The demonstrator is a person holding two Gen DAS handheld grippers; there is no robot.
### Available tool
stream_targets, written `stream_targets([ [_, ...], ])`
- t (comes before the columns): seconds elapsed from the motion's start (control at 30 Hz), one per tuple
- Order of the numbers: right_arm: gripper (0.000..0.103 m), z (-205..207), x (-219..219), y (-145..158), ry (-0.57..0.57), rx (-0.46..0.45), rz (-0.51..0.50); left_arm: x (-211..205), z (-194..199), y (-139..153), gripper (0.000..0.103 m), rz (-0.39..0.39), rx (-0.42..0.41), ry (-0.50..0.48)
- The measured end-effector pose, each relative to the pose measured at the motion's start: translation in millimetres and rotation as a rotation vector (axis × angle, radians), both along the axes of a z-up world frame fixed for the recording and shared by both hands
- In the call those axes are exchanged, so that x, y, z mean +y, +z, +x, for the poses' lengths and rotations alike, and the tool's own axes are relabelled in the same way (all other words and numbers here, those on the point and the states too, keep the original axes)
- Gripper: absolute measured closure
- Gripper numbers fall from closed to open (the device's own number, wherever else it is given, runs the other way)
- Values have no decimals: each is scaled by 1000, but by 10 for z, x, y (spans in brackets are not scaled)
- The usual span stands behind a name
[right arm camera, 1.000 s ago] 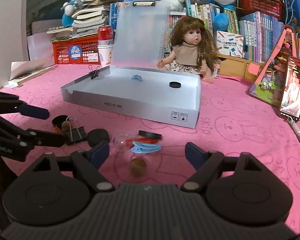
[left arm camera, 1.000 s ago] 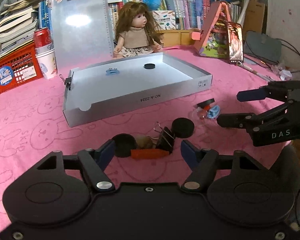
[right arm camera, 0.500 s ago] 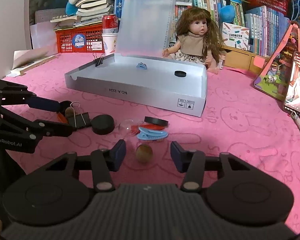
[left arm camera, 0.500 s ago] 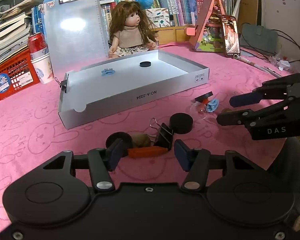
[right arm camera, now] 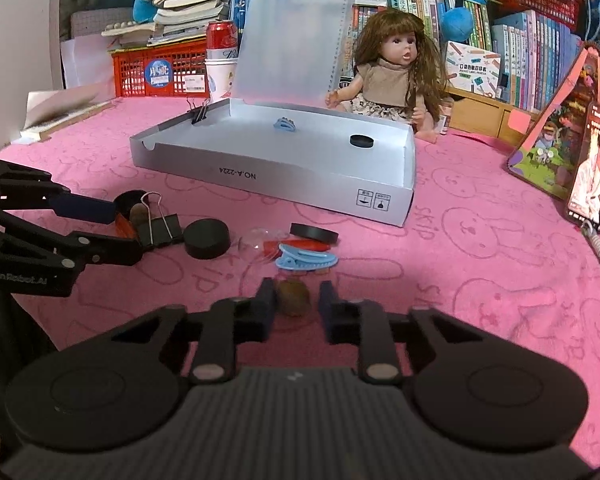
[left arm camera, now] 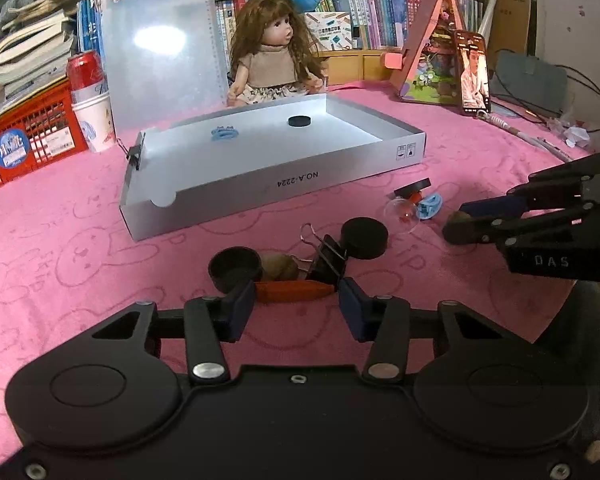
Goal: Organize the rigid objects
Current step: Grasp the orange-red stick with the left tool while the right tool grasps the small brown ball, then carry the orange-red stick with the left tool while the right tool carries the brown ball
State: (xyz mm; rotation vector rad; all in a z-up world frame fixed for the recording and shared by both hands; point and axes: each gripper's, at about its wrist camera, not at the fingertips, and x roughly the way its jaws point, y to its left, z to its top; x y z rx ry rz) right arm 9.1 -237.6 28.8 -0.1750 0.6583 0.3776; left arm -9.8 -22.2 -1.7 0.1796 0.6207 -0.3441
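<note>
Two claws are at work over the pink-covered worktop (right arm camera: 480, 248), each set on a separate small item in front of the grey tray (right arm camera: 260, 182).

Right claw (right arm camera: 294, 304): the jaws have just been closing and now stand narrow around a brown nut-like object (right arm camera: 293, 298) lying on the cloth. The near pad appears to touch it; a sliver of gap shows on the other side, so a firm hold is not confirmed.

Left claw (left arm camera: 296, 306): the jaws have also been closing, with an orange clip (left arm camera: 294, 291) lying crosswise between them. The pads sit at its two ends, at or just short of contact; it rests on the cloth, not lifted.

Crowding is the concern on the left. A black binder clip (left arm camera: 326, 260), a second brown nut (left arm camera: 279, 267) and a black cap (left arm camera: 234, 266) lie just behind the orange clip.

Recommendations: finish each closure before lifting; raise straight up so neighbours are not dragged; keep the nut centred on the pads, since a rounded piece is likely to squirt out. Carry over the tray's front wall and release low, away from the black disc (right arm camera: 361, 141) and blue clip (right arm camera: 286, 125) already inside.
</note>
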Motion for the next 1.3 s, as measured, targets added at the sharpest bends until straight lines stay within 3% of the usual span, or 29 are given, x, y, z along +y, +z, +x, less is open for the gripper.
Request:
stream_targets([
  [0.43,81,7,20,7,9,0,-5,-30,-37,-6,62,17,-27,-14],
  [1.3,81,98,-56,147,-66,-15,72,70,77,410,62,-55,-49,48],
])
